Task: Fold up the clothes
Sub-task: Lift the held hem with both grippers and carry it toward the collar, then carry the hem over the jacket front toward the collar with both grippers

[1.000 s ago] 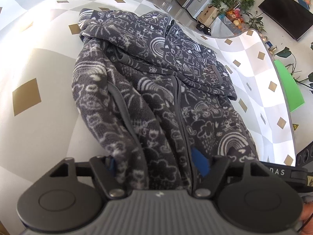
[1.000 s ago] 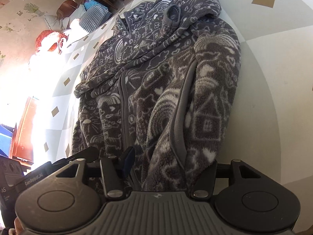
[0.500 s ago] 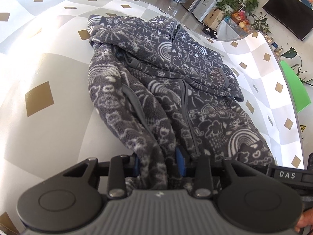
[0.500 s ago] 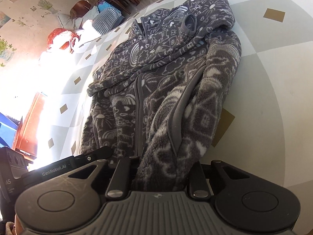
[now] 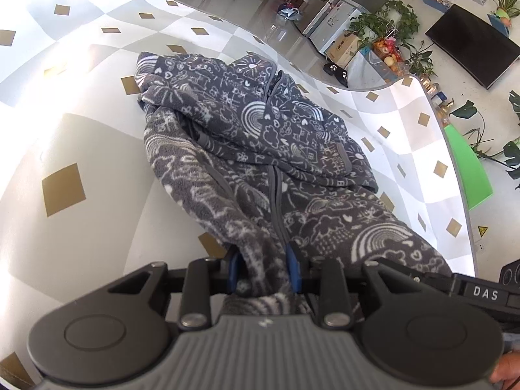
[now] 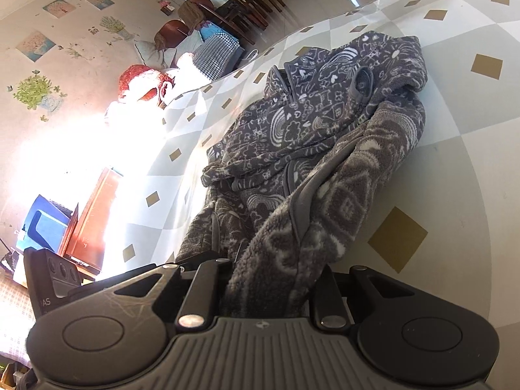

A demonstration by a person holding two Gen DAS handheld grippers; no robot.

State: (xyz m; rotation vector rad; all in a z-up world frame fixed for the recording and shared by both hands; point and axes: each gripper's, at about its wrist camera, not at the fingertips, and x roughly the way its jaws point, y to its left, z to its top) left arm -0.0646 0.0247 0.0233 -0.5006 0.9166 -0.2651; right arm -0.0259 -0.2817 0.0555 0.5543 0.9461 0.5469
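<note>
Fleece jacket [image 5: 260, 149] is spread on checkered tabletop [image 5: 65, 136], sleeves already laid over front; its near hem is pinched by left gripper [image 5: 262, 271] and right gripper [image 6: 271, 292], raised slightly. Bottom-to-collar fold judged not yet made.

a second ago both grippers stood wide over the jacket's [image 5: 260, 149] near hem; since then the left gripper [image 5: 264, 268] has closed on a bunch of it and the right gripper [image 6: 273, 287] likewise. the near hem has risen off the table [image 5: 65, 136], the cloth drawn into ridges.
</note>
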